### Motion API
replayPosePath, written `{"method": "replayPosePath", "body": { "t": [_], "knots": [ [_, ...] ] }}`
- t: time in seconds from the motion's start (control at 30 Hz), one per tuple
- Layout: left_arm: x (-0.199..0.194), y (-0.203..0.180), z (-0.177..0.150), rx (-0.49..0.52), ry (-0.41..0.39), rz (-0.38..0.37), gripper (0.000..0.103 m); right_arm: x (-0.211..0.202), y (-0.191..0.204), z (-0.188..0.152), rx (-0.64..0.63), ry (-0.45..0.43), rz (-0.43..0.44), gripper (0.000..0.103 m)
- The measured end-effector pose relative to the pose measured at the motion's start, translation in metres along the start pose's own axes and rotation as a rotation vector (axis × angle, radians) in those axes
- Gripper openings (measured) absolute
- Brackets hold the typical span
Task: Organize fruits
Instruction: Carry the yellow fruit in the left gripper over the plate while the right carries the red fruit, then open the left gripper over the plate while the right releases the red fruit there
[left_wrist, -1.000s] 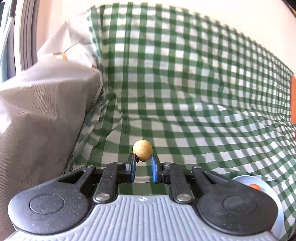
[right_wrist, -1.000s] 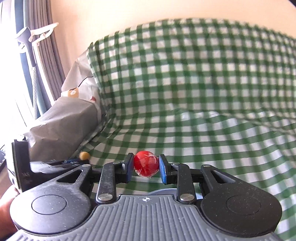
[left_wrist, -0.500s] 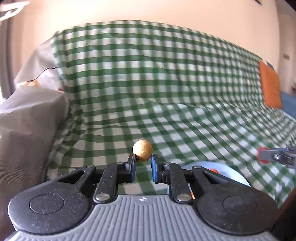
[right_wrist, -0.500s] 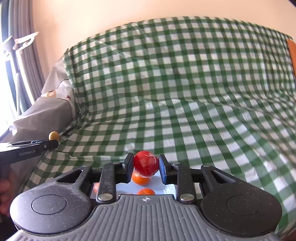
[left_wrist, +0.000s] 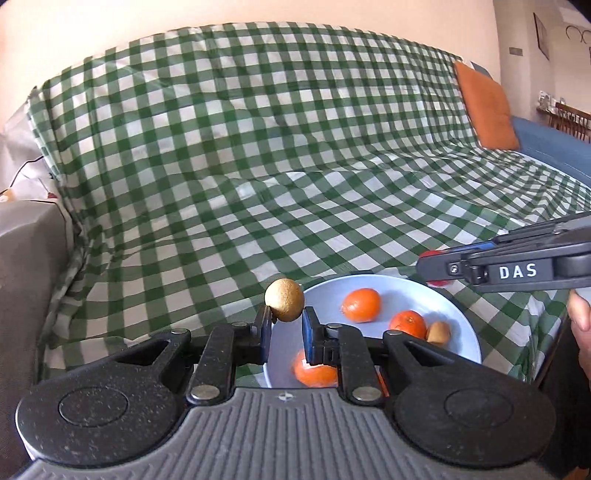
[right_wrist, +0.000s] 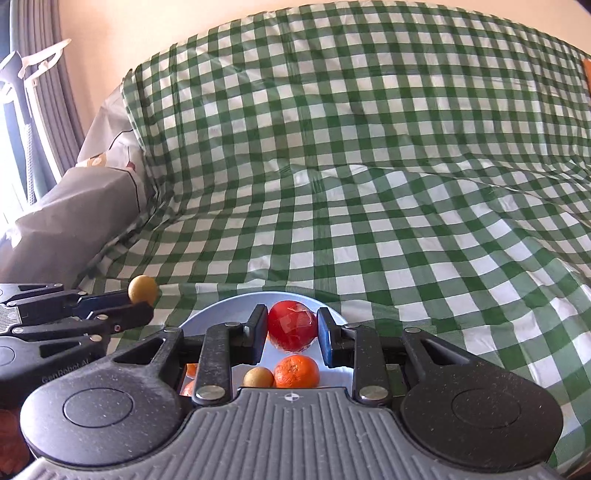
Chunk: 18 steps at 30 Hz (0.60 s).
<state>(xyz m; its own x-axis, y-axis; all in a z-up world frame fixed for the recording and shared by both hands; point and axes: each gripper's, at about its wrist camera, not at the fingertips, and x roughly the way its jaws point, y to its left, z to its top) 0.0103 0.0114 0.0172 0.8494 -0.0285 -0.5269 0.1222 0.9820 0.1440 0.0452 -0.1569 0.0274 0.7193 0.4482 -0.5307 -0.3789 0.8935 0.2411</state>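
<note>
My left gripper (left_wrist: 284, 323) is shut on a small tan round fruit (left_wrist: 284, 300), held above the near-left rim of a pale blue plate (left_wrist: 399, 291). On the plate lie several orange mandarins (left_wrist: 361, 305) and another small tan fruit (left_wrist: 438, 331). My right gripper (right_wrist: 292, 330) is shut on a red fruit (right_wrist: 292, 325) over the same plate (right_wrist: 207, 317), with a mandarin (right_wrist: 296, 371) and a tan fruit (right_wrist: 258, 377) below it. The right gripper (left_wrist: 424, 264) enters the left wrist view from the right. The left gripper (right_wrist: 147, 301) shows at the left of the right wrist view.
A green-and-white checked cloth (left_wrist: 258, 166) covers the sofa and the surface under the plate. A grey-covered armrest (right_wrist: 55, 218) stands at the left. An orange cushion (left_wrist: 487, 110) leans at the far right. A person's hand (left_wrist: 580, 325) holds the right gripper.
Both grippers have swung toward the plate, which now lies under them with its fruits in view. The right gripper sank toward it. Each keeps its fruit.
</note>
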Motion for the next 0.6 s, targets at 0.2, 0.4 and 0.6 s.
{"method": "replayPosePath", "body": {
  "t": [0.2, 0.4, 0.6],
  "knots": [
    [0.007, -0.003, 0.000, -0.001, 0.010, -0.019, 0.019, 0.007, -0.005, -0.001, 0.012, 0.022, -0.001, 0.030],
    [0.008, -0.003, 0.001, 0.003, 0.008, -0.030, 0.019, 0.014, -0.003, -0.002, 0.004, 0.038, 0.004, 0.030],
    [0.008, -0.002, 0.001, 0.000, 0.007, -0.034, 0.019, 0.018, 0.003, -0.003, -0.018, 0.050, 0.013, 0.030]
  ]
}}
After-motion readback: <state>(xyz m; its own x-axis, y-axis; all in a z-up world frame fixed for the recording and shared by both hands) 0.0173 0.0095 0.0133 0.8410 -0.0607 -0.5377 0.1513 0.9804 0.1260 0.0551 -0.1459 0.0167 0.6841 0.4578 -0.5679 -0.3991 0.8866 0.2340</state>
